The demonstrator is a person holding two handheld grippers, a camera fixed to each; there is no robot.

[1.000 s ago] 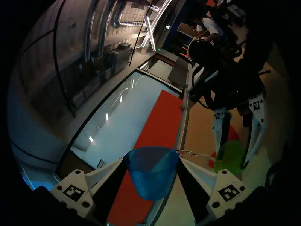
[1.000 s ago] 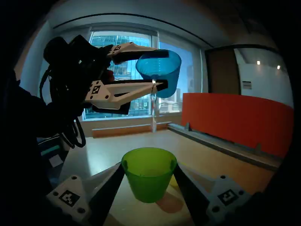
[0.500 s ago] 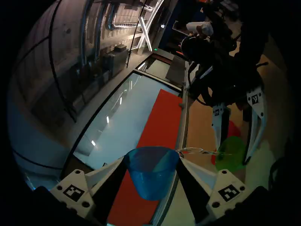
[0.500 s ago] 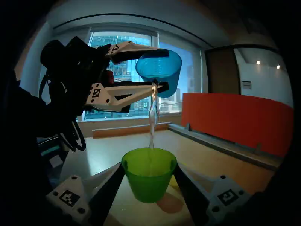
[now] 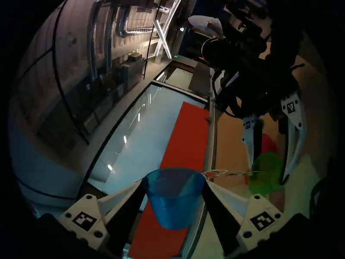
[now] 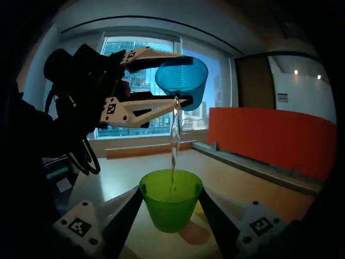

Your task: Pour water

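My left tool is clamped on the blue cup, one finger on each side. It holds the cup tipped over, high above the tabletop. A thin water stream falls from the cup's lip straight down into the green cup. My right tool grips the green cup between both fingers, upright and low over the tabletop. I cannot tell whether its base touches the surface. The blue cup sits directly above the green one, well apart, joined only by the water.

An orange partition stands along one tabletop edge, with a grey rail at its foot. A window lies beyond the far edge. Bare tabletop lies open between the green cup and both of those edges.
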